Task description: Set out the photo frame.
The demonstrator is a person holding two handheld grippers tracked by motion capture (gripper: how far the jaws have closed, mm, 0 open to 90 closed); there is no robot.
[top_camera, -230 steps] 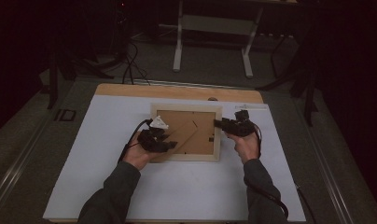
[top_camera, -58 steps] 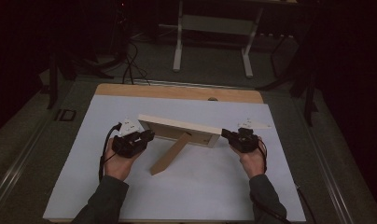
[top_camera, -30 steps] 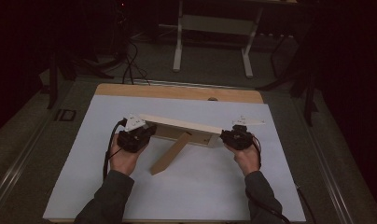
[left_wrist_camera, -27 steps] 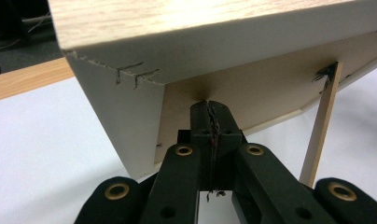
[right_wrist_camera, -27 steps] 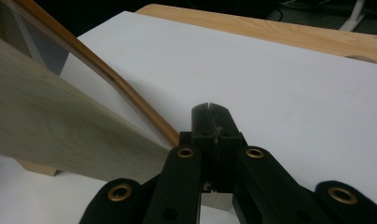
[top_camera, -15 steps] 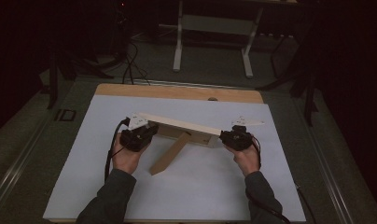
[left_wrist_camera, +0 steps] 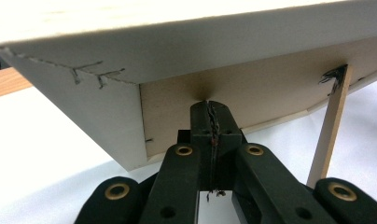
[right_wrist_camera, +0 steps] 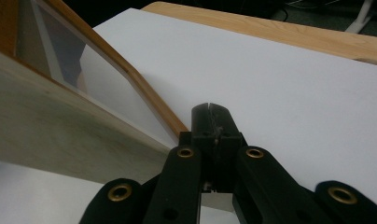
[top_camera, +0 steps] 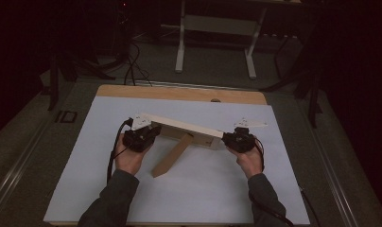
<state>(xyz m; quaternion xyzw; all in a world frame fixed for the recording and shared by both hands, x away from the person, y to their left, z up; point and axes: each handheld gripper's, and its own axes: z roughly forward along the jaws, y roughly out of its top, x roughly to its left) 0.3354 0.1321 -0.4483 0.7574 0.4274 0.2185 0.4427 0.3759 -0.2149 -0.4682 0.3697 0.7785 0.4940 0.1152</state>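
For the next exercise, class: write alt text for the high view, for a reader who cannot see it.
A pale wooden picture frame stands tilted on a white table sheet, its brown prop leg reaching toward the person. The left gripper and the right gripper, one in each hand, sit with jaws shut at the frame's two ends. Dark floor and a metal stand lie beyond.

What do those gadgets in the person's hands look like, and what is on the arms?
Each hand carries a black gripper: left gripper, right gripper. Both have two black jaws with brass-ringed holes, a pale three-cornered plate on top, and a black cable trailing back. The arms wear dark grey long sleeves.
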